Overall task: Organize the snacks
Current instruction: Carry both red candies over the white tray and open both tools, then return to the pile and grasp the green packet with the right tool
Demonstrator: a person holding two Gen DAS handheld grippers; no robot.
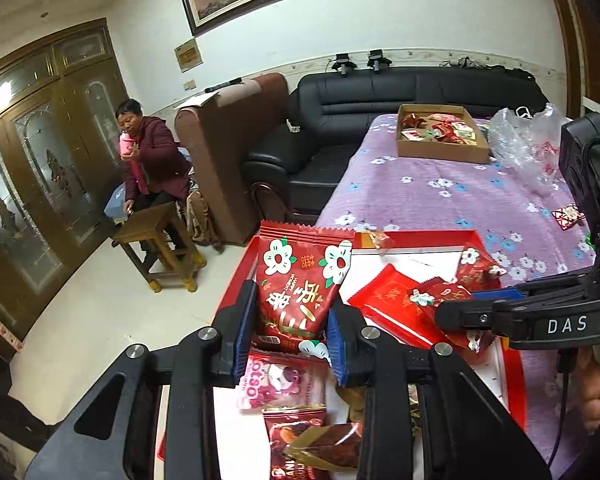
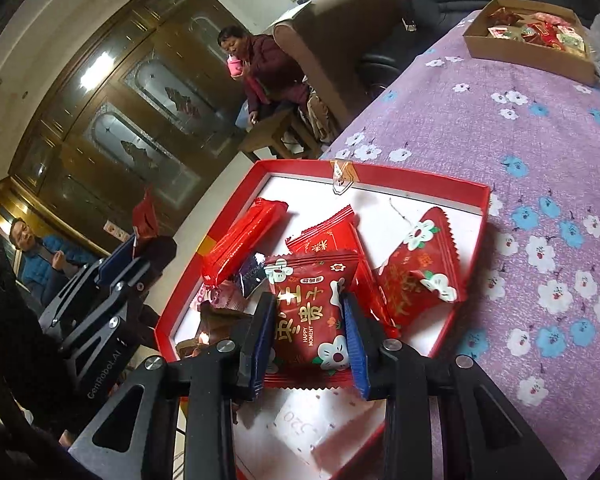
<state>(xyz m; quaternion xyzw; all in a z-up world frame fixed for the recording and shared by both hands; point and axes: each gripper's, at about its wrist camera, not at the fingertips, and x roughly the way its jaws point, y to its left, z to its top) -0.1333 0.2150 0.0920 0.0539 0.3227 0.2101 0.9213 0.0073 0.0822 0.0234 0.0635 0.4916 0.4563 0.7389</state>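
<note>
My left gripper (image 1: 292, 320) is shut on a red flower-print snack packet (image 1: 300, 280), held upright above the red tray (image 1: 516, 392). My right gripper (image 2: 310, 340) is shut on a similar red packet (image 2: 312, 312) over the same red tray (image 2: 452, 340). The right gripper (image 1: 452, 316) shows in the left wrist view, holding its packet (image 1: 440, 296). The left gripper (image 2: 136, 248) shows at the left of the right wrist view with its packet (image 2: 146, 218). Several red packets (image 2: 240, 246) and a pink one (image 1: 280, 384) lie in the tray.
A cardboard box of snacks (image 1: 440, 132) and a clear plastic bag (image 1: 528, 140) sit at the far end of the purple flowered cloth (image 1: 420, 192). A small red packet (image 1: 566, 216) lies on the cloth. A black sofa (image 1: 360, 112), a stool (image 1: 156, 244) and a seated person (image 1: 148, 152) are beyond.
</note>
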